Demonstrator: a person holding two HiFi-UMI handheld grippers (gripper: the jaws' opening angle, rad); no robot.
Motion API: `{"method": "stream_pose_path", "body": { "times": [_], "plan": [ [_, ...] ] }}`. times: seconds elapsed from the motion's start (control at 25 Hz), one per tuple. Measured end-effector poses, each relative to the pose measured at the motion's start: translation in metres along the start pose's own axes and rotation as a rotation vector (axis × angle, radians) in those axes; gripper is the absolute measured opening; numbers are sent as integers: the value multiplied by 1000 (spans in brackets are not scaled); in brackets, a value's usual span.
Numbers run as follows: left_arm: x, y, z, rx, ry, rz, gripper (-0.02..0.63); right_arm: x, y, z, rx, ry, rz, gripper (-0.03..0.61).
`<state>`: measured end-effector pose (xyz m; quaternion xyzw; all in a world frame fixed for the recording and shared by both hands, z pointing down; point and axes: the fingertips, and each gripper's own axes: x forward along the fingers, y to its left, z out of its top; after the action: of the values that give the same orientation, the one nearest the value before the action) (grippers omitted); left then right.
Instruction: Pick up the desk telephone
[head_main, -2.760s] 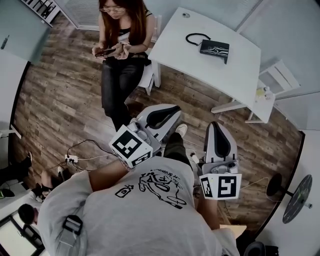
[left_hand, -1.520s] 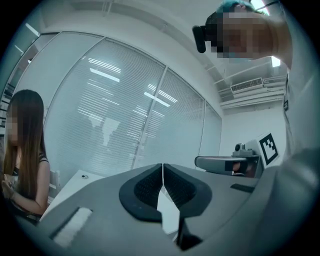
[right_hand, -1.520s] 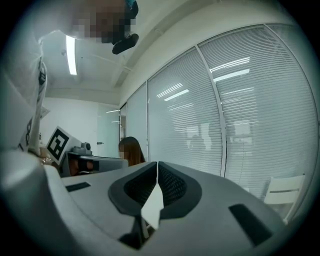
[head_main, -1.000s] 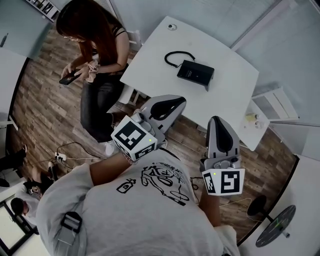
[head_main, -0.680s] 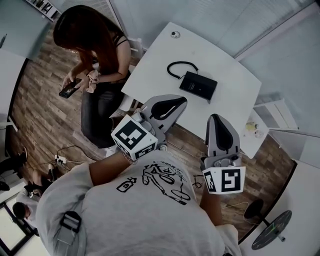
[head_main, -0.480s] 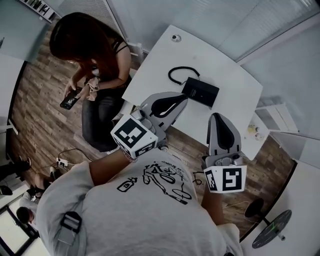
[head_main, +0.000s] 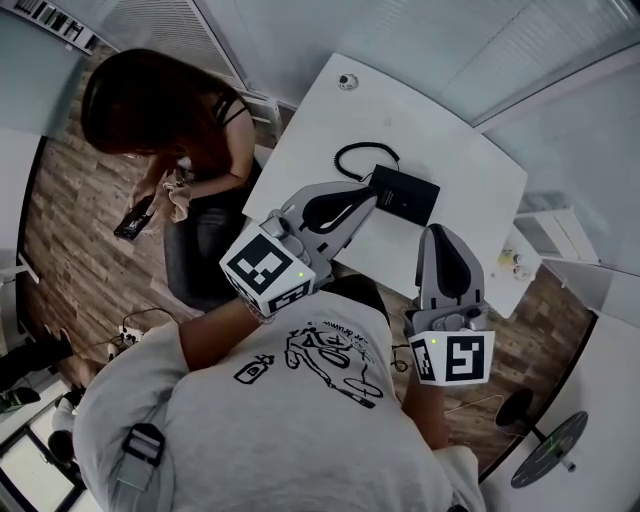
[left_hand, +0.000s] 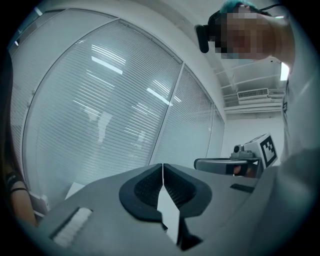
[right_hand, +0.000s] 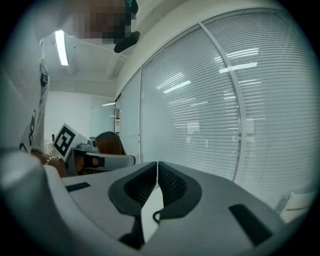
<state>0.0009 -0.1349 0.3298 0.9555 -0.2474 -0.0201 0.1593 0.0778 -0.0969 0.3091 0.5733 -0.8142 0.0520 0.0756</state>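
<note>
Grey plastic jaws with black ribbed pads are pressed together on both the left gripper (left_hand: 162, 167) and the right gripper (right_hand: 157, 165), and neither holds anything. Both point roughly level towards window blinds (right_hand: 225, 115).

From the head view, the left tip hangs over the near edge of the table (head_main: 440, 115). It is close to the phone (head_main: 405, 194), which lies flat near the middle of the top. The right tip is just short of that edge.

This looks like the approach, with no contact made yet. To do it well, the jaws should open before they come down. The phone is a low, wide slab, so a pinch across its narrower side should suit, or one gripper at each end. Tilt the tips downward to get the pads onto its side walls rather than its top.

The phone looks like matte black plastic with hard corners, and the ribbed pads should bite on it. The white tabletop looks smooth, so a one-sided push could slide the phone. Its thin black cord (head_main: 358, 152) loops loosely beside it and may drag or snag on a lift.
</note>
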Motion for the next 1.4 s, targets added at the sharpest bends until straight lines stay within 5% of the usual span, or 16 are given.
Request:
{"method": "stream_pose_path", "body": {
  "times": [0.84,1.16,1.28,1.4],
  "plan": [
    [59,5,-21,-96,3,-2,9,0,-78,-34,50,55,-27,11],
    [84,32,-101,-197,164,0,27,18,-105,-105,123,164,-11,12],
    [93,49,-142,-244,244,20,132,28,-113,-142,171,219,0,43],
    [99,64,-182,-310,310,35,154,35,-121,-175,228,264,2,82]
  ]
}}
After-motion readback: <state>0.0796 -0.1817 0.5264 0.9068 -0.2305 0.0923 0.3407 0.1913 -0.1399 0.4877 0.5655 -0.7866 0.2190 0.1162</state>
